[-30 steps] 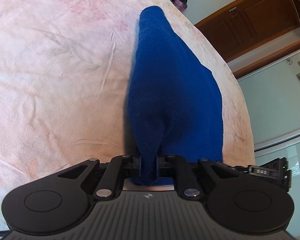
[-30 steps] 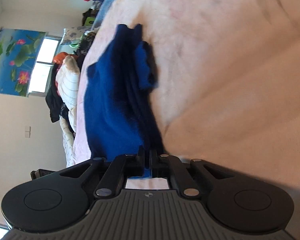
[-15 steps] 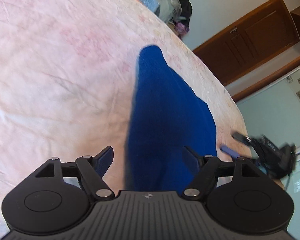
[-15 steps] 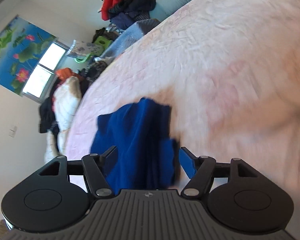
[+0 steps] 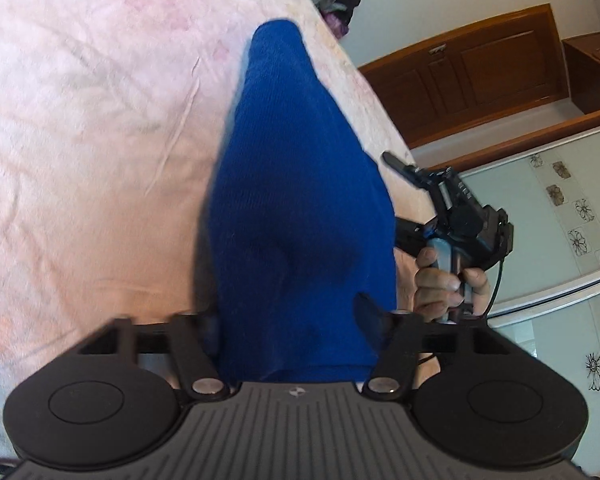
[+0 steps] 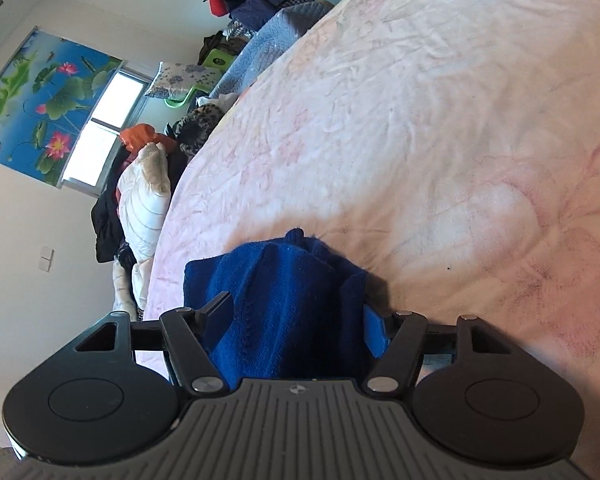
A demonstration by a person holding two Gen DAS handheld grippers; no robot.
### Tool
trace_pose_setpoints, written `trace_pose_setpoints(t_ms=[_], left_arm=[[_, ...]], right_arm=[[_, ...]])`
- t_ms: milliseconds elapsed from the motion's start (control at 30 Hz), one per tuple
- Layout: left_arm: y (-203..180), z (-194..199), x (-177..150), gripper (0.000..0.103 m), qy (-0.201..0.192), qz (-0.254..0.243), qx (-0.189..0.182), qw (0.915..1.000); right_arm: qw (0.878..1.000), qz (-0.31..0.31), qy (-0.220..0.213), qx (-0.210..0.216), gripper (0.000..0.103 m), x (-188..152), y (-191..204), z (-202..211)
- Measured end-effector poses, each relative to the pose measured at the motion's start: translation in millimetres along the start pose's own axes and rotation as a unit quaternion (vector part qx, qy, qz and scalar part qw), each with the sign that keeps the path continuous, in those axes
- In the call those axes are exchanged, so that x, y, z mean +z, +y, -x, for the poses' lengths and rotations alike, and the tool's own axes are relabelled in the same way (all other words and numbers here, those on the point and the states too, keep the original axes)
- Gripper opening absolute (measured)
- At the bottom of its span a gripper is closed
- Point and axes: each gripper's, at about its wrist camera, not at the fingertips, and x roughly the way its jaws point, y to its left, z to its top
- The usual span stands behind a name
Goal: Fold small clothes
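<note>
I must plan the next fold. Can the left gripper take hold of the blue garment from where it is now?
Probably yes. The blue garment lies between the open fingers of the left gripper, which have just been closing, and nothing stands in the way. The right gripper is off to the side.

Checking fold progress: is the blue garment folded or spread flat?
Folded: the blue garment lies bunched narrow on the bed, with layered edges showing.

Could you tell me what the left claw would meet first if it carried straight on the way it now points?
Probably the blue garment, already lying between the left claw's open jaws.
</note>
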Motion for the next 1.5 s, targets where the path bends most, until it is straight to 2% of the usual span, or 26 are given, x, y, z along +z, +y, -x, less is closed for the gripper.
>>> trace_pose_setpoints(t_ms=[67, 133, 200, 233, 333, 467, 600, 700, 900, 967, 1067, 1167, 1233, 1267, 1300, 1333, 1367, 1400, 1433, 1500], left_arm=[[2.7, -4.4, -1.5, 0.031, 0.004, 0.0, 0.008, 1.0], [4.0, -4.4, -2.4, 0.026, 0.004, 0.005, 0.009, 0.9999], [0.6, 1.6, -4.5, 0.017, 0.006, 0.004, 0.025, 0.9997], [-2.5, 2.5, -4.0, 0.015, 0.006, -0.002, 0.032, 0.9995], [-14.4, 3.5, -4.3, 0.013, 0.004, -0.032, 0.042, 0.9986], [-17.9, 7.7, -1.8, 0.012, 0.006, -0.025, 0.027, 0.9993], [-20.5, 18.9, -6.0, 0.012, 0.009, -0.033, 0.027, 0.999], [-19.7, 28.8, -10.7, 0.012, 0.014, -0.036, 0.032, 0.9987], [-4.1, 54.4, -30.2, 0.012, 0.014, -0.015, 0.042, 0.9989], [-4.4, 62.0, -40.6, 0.012, 0.013, -0.024, 0.049, 0.9985], [-0.5, 65.0, -50.9, 0.012, 0.016, -0.027, 0.058, 0.9978], [-1.6, 57.9, -53.3, 0.013, 0.012, -0.055, 0.091, 0.9943], [-1.5, 54.0, -52.1, 0.015, 0.007, -0.054, 0.09, 0.9944], [-5.6, 53.2, -52.4, 0.015, 0.005, -0.067, 0.095, 0.9932], [-9.1, 53.8, -53.3, 0.016, 0.005, -0.078, 0.099, 0.9921], [-12.2, 55.8, -55.9, 0.02, 0.002, -0.084, 0.105, 0.9909], [-15.4, 60.3, -57.9, 0.023, -0.003, -0.09, 0.116, 0.9892], [-19.4, 65.0, -58.8, 0.029, -0.014, -0.101, 0.134, 0.9856], [-24.7, 74.2, -60.8, 0.032, -0.031, -0.115, 0.156, 0.9805], [-45.3, 97.7, -69.2, 0.034, -0.088, -0.174, 0.206, 0.9589]], right_arm=[[1.0, -0.002, 0.01, 0.011, 0.068, -1.4, -4.0, -1.8], [1.0, 0.02, 0.015, 0.004, 0.058, -6.6, 1.9, -6.8], [0.999, 0.01, 0.033, -0.016, 0.018, -9.2, 1.2, -17.5], [0.999, 0.017, 0.025, -0.018, 0.017, -11.7, 2.0, -18.7], [0.999, 0.035, 0.016, -0.025, 0.018, -14.9, 10.2, -16.4], [0.999, 0.048, 0.014, -0.017, 0.018, -14.8, 24.0, -8.8], [0.998, 0.063, 0.023, -0.006, 0.018, -19.5, 38.8, 2.3], [0.996, 0.077, 0.033, -0.005, 0.018, -33.1, 45.1, 6.3], [0.997, 0.058, 0.048, 0.02, 0.018, -70.7, 37.0, 17.0], [0.997, 0.059, 0.052, 0.027, 0.018, -82.2, 35.5, 20.8], [0.997, 0.048, 0.057, 0.024, 0.018, -92.1, 29.9, 22.7], [0.997, 0.053, 0.048, 0.002, 0.018, -95.7, 27.2, 20.0], [0.998, 0.051, 0.039, -0.019, 0.02, -98.4, 23.0, 15.1], [0.998, 0.051, 0.032, -0.029, 0.025, -99.9, 22.6, 14.6], [0.998, 0.048, 0.024, -0.032, 0.026, -102.0, 21.5, 15.6], [0.998, 0.043, 0.018, -0.039, 0.028, -103.3, 22.7, 18.9], [0.998, 0.042, 0.011, -0.048, 0.033, -104.4, 26.0, 24.8], [0.997, 0.043, -0.01, -0.057, 0.034, -105.1, 29.6, 35.5], [0.996, 0.043, -0.039, -0.062, 0.036, -106.3, 33.4, 49.1], [0.992, 0.06, -0.092, -0.063, 0.035, -109.8, 46.8, 77.3]])
